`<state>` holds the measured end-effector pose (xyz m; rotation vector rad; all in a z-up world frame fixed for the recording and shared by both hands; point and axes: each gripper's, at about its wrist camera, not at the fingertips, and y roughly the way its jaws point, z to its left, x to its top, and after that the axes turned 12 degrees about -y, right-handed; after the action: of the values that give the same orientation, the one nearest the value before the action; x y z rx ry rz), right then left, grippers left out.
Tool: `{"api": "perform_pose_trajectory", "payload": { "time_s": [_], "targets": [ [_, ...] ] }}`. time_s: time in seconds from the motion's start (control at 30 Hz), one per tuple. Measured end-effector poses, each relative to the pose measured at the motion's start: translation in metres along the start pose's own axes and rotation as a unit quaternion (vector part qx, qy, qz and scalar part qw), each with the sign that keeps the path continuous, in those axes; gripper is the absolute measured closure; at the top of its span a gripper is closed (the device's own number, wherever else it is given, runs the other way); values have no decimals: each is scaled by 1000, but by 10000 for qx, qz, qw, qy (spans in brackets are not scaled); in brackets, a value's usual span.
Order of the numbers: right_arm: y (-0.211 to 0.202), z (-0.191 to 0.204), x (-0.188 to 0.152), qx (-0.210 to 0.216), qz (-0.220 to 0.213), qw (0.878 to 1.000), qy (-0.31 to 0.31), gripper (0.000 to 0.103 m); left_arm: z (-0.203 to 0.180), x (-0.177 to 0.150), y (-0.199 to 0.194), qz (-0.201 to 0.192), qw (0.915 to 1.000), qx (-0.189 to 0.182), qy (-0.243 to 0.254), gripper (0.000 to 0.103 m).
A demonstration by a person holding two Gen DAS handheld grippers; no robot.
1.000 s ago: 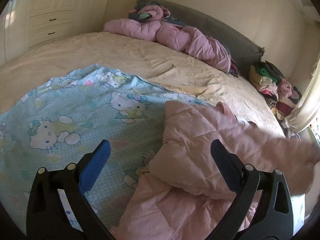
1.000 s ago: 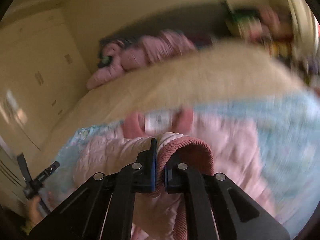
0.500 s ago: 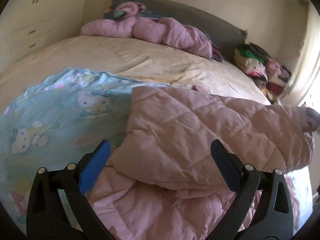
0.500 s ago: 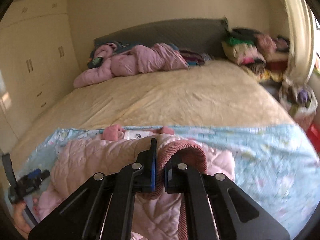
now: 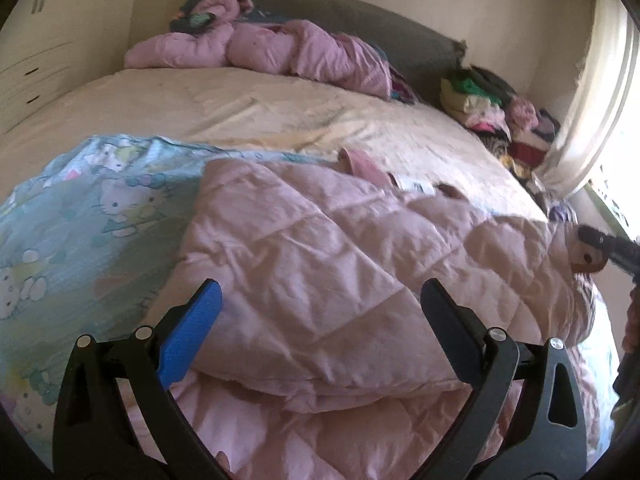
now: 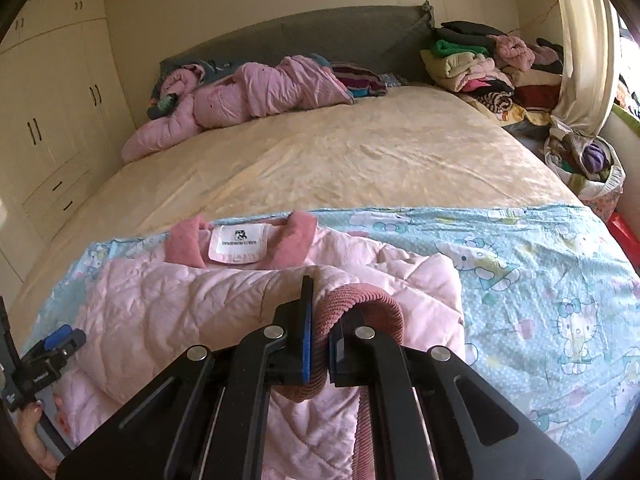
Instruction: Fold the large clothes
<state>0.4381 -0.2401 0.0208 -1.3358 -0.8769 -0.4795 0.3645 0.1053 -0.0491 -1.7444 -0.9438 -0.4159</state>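
A pale pink quilted jacket (image 5: 332, 264) lies on a light blue cartoon-print sheet (image 5: 92, 216) on the bed, one side folded over its body. Its darker pink collar and white label (image 6: 239, 242) point toward the headboard. My right gripper (image 6: 318, 336) is shut on the jacket's ribbed dark pink cuff (image 6: 360, 308) and holds the sleeve above the jacket. It also shows at the right edge of the left wrist view (image 5: 600, 248). My left gripper (image 5: 320, 320) is open and empty, just above the jacket's near part. It appears at the left edge of the right wrist view (image 6: 52, 348).
The bed has a cream cover (image 6: 360, 152). A bundled pink garment (image 6: 256, 92) lies by the grey headboard (image 6: 320, 36). A heap of folded clothes (image 6: 488, 64) sits at the far right corner. A curtain (image 6: 584, 40) and a bag (image 6: 592, 164) stand to the right, white wardrobes (image 6: 48, 112) to the left.
My right gripper has carried the cuff and sleeve across, so the folded side now lies spread over the jacket's body. My left gripper stayed open and shifted slightly toward the jacket.
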Motion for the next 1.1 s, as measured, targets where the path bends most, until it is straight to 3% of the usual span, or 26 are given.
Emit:
{"api": "perform_pose_trajectory", "payload": {
  "time_s": [0.17, 0.27, 0.33, 0.53, 0.63, 0.73, 0.9, 0.97, 1.1],
  "targets": [
    [4, 2, -5, 84, 195, 9998, -6, 92, -4, -11, 23, 403, 9977, 422, 335, 10],
    [-1, 1, -8, 16, 209, 9998, 12, 76, 1, -14, 29, 529, 9971, 427, 331, 9],
    [-6, -1, -11, 16, 204, 9997, 118, 57, 6, -16, 32, 554, 9973, 383, 292, 9],
    [-37, -2, -15, -185, -129, 9997, 120, 48, 13, -20, 37, 615, 9973, 329, 213, 8],
    [-32, 16, -14, 10, -18, 9999, -115, 25, 12, -20, 36, 618, 9973, 323, 214, 8],
    [-15, 41, -20, 184, 192, 9991, -332, 23, 12, -20, 36, 618, 9973, 324, 214, 8],
    [31, 62, -35, 84, 827, 9952, -517, 22, 13, -19, 36, 636, 9974, 292, 196, 8],
    [50, 60, -44, 65, 1117, 9930, -366, 14, 13, -18, 35, 643, 9974, 274, 183, 8],
    [74, 47, -60, 241, 1312, 9911, 34, 11, 12, -18, 35, 636, 9974, 278, 201, 8]
  ]
}}
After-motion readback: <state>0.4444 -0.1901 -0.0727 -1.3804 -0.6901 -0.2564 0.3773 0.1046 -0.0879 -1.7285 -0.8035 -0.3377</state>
